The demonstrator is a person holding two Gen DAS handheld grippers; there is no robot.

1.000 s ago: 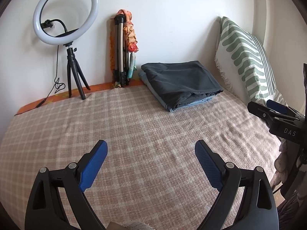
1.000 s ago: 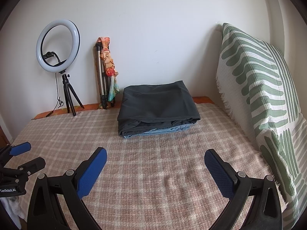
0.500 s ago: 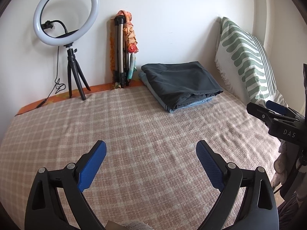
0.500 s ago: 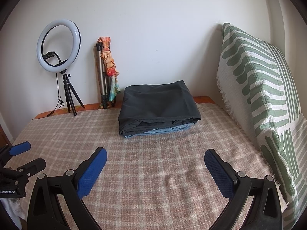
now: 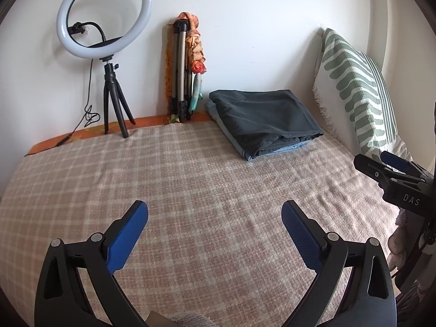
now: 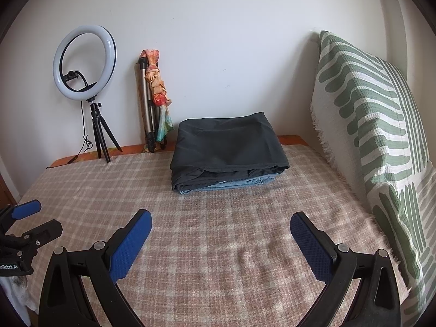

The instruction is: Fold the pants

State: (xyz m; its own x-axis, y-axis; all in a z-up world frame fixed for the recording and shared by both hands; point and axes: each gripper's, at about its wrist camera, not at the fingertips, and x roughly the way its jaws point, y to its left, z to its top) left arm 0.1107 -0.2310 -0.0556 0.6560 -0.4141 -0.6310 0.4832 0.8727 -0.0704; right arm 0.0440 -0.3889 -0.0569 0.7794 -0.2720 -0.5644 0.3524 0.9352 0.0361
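Grippers idle over a checked blanket point(image 6: 218, 245) on a bed: left gripper point(image 5: 215, 218) and right gripper point(image 6: 220, 226) both hover low near the front edge, blue pads spread wide, nothing between them. Each shows at the edge of the other's view, well apart from one another.

Pants: a dark grey pair point(image 6: 226, 147) lies folded into a neat rectangle at the far end near the wall, stacked on a light blue folded garment point(image 6: 231, 185) whose edge peeks out below. Both sit well apart from either gripper. No unfolded pants visible in either view, so the fold looks done, or the next pair is out of shot; can't tell which.

Risks from here, as judged:
- Reaching in again w/ wide-open fingers could snag the top layer's loose front hem, which gapes a bit at the right corner, and drag the stack open.
- Slick-looking dark fabric may slide off the blue layer if nudged sideways.
- Green-patterned pillow point(image 6: 381, 136) stands just beside the stack on the right; a right-side approach has little room and could tip it onto the pile.
- Ring light point(image 5: 105, 13) on its small tripod and a folded tripod w/ a scarf point(image 5: 194, 43) draped on it stand at the back left; a wide left-arm swing toward the wall could knock either over, esp. the top-heavy light.
- Blanket shows a ripple near the right gripper; pads dragging low could bunch it & shift the stack.
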